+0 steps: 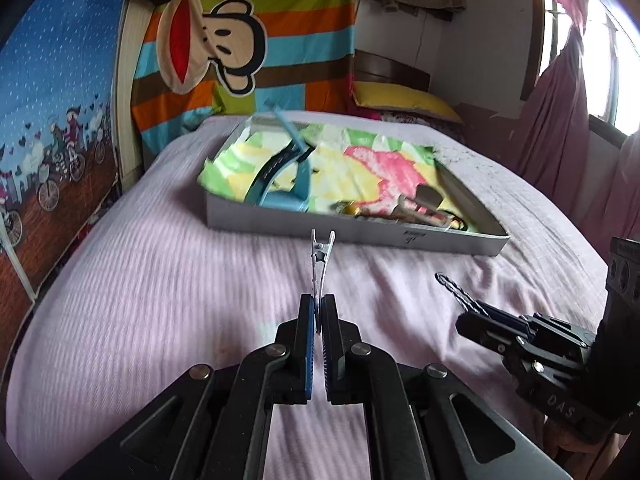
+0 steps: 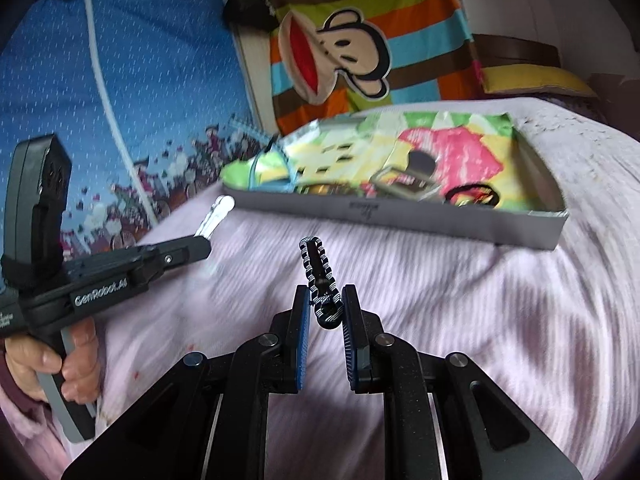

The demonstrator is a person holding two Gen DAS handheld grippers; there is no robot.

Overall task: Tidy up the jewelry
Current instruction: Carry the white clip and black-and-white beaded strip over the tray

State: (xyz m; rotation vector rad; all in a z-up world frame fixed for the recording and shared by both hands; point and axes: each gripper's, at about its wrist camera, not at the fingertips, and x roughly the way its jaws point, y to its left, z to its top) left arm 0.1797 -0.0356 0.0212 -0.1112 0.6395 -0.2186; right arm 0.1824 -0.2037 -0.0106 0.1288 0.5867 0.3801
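- Left wrist view: the right gripper (image 1: pixel 472 308) comes in low from the right, and "DAS" can be read on its black body; a small dark mark on the near wall of the box (image 1: pixel 400 236) is too blurred to read.
- Right wrist view: "GenRobot.AI" stands in white on the side of the left gripper (image 2: pixel 200 246), which reaches in from the left.
- The left gripper (image 1: pixel 319 312) has its jaws pressed together on a white clip (image 1: pixel 322 264), which sticks up and forward past the tips, over the pink bedspread (image 1: pixel 160 300).
- The right gripper (image 2: pixel 326 308) has its jaws closed on a black-and-white clip (image 2: pixel 320 276), held by its near end, the rest pointing up and away.
- The box lies on the far part of the bed, lined with bright patterned paper (image 1: pixel 360 160). In it are a blue hairband (image 1: pixel 280 176) at the left and a heap of small pieces (image 1: pixel 424 208) near the right corner, too blurred to sort out.
- Nothing lies between either gripper and the box; both clips are held near its front wall, clear of it.
- A hand (image 2: pixel 52 364) grips the left gripper's handle, fingers curled around it.
- A striped monkey blanket (image 1: pixel 240 40) hangs at the far side, a yellow pillow (image 1: pixel 400 100) to its right.
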